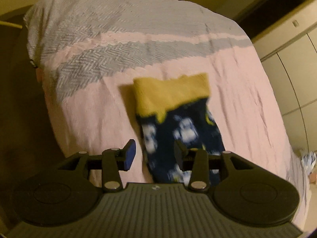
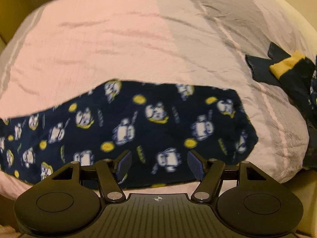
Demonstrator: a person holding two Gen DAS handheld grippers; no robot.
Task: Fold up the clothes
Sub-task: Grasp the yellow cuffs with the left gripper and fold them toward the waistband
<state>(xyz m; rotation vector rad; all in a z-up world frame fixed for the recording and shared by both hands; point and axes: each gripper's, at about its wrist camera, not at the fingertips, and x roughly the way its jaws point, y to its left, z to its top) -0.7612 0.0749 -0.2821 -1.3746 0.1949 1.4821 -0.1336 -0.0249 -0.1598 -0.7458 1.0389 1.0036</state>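
Navy fleece pyjama trousers with white cartoon figures and yellow dots lie on the bed. In the left wrist view one trouser leg (image 1: 178,134) ends in a yellow cuff (image 1: 170,93) and runs back under my left gripper (image 1: 155,154), which is open just above it. In the right wrist view the wide upper part of the trousers (image 2: 138,123) lies flat across the cover. My right gripper (image 2: 159,165) is open over its near edge. A second navy garment with a yellow cuff (image 2: 287,65) lies bunched at the far right.
The bed has a pink and grey quilt (image 1: 227,75) with faint creases (image 2: 99,39). Cream wardrobe doors (image 1: 293,59) stand beyond the bed on the right. A small patterned bundle (image 1: 308,159) lies off the bed's right edge.
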